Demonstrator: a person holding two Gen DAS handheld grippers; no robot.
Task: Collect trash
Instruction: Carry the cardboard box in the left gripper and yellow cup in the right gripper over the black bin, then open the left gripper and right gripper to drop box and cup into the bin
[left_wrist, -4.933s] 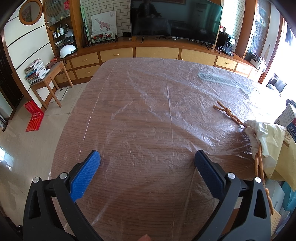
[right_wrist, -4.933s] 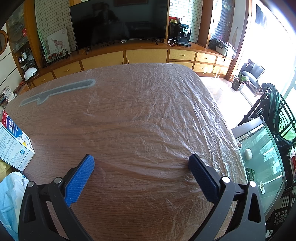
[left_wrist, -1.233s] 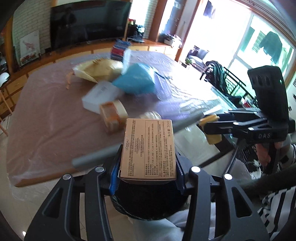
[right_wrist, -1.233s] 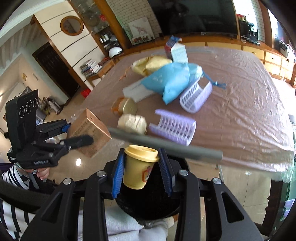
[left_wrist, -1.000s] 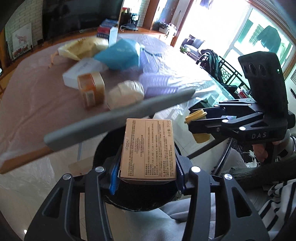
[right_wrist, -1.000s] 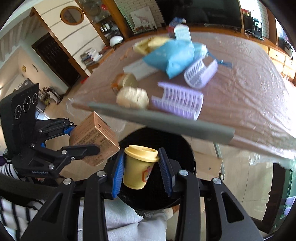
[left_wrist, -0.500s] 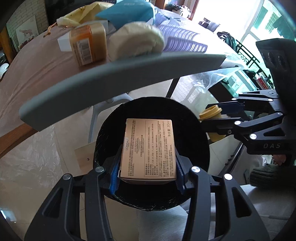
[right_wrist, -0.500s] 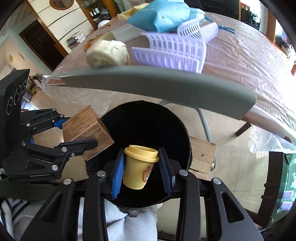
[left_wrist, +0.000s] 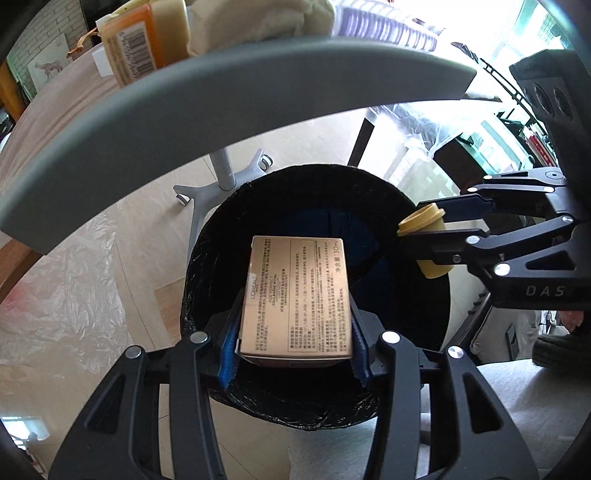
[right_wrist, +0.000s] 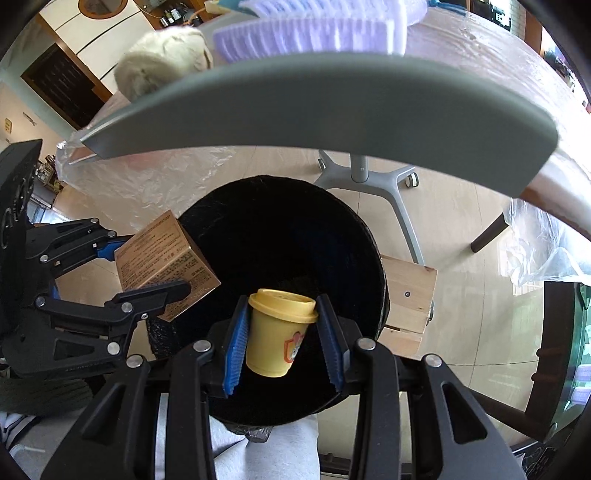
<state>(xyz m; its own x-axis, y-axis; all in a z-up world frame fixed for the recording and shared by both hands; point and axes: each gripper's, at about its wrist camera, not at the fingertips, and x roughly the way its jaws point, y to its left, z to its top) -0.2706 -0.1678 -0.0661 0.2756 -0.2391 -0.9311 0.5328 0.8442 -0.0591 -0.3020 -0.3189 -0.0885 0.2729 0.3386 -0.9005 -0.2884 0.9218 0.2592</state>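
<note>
Tan "L'ORÉAL" carton (left_wrist: 295, 295), "30ml"

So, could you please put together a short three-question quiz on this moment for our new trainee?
1. What does the left claw hold?
2. True or false: the yellow cup in the right claw already lies at the bottom of the black bin.
3. Which is nearer the bin's middle in the left wrist view: (a) the box, (b) the cup?

Key: 1. a tan printed box; 2. false; 3. a
</note>
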